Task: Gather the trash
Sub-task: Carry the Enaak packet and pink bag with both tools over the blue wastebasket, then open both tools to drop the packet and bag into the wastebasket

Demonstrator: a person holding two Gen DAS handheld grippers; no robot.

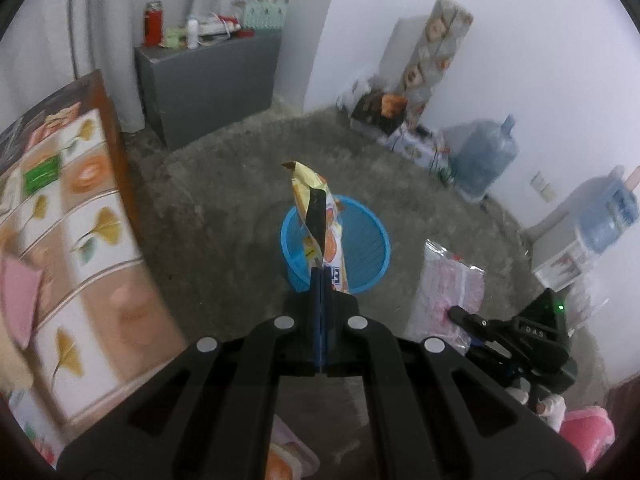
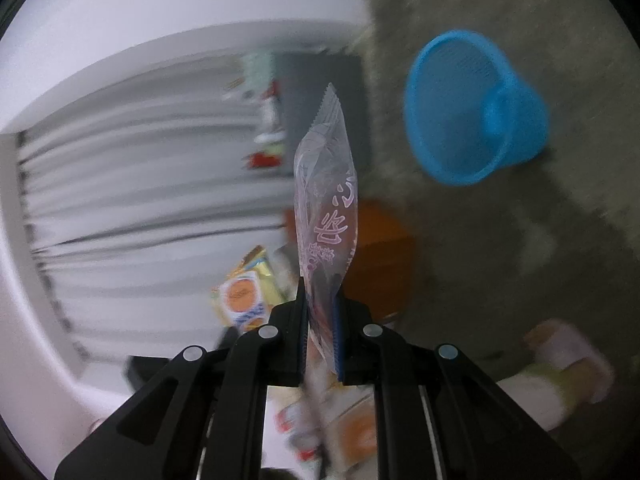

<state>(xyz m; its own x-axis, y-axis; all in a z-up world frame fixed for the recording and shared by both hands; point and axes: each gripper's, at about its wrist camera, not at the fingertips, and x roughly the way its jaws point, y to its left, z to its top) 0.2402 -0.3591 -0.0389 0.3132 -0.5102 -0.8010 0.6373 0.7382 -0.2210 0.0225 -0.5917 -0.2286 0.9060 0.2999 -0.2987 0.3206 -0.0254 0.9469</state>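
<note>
My left gripper is shut on a yellow and orange snack wrapper, which stands up from the jaws above a blue mesh basket on the grey carpet. My right gripper is shut on a clear plastic wrapper with pink print. That gripper and its wrapper also show low right in the left wrist view. The basket is upper right in the right wrist view, and the yellow wrapper lies left of my fingers.
A patterned cabinet stands at left, and a grey cabinet with bottles is at the back. Water jugs and boxes line the white wall. A pink slipper is on the carpet.
</note>
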